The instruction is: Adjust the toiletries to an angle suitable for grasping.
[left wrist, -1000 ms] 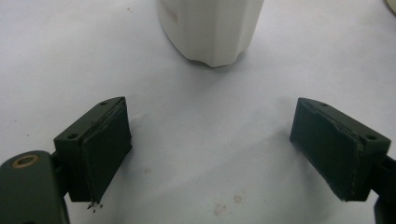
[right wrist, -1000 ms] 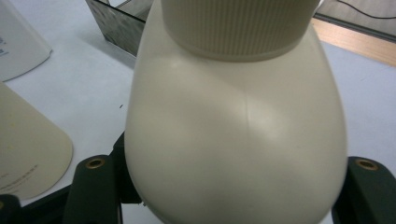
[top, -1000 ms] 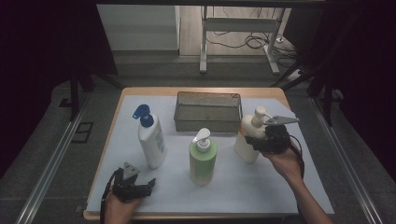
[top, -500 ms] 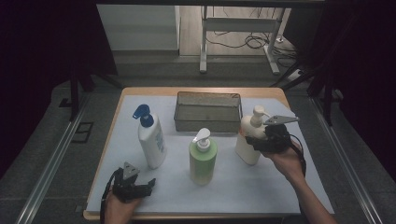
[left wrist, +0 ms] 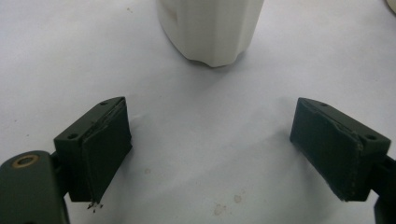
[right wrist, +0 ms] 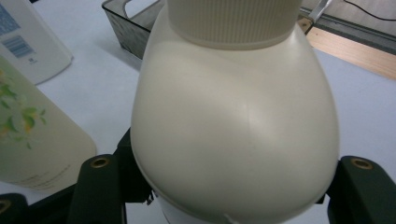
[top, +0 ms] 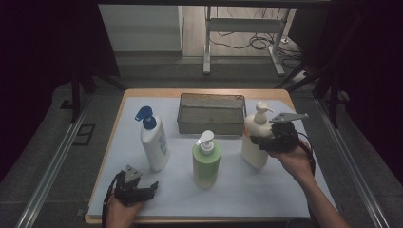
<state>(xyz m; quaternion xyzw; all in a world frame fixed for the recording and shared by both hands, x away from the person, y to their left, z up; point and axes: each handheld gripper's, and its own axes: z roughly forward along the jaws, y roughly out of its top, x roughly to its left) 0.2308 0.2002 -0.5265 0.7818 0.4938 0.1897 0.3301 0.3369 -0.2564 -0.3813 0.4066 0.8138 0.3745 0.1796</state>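
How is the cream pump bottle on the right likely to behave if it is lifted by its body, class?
The cream pump bottle looks like smooth, rigid plastic, so it may slip a little in the right tool, which clamps its rounded body. It is tall with a narrow pump head, so a sideways push would probably tip it. Its fill level is hidden, so its weight is uncertain.

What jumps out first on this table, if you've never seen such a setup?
Three pump bottles stand on the white mat: a blue-capped bottle at left, a green bottle in the middle, and a cream bottle at right, clasped by the right gripper. Behind them sits a mesh basket. The left gripper rests open near the front edge.
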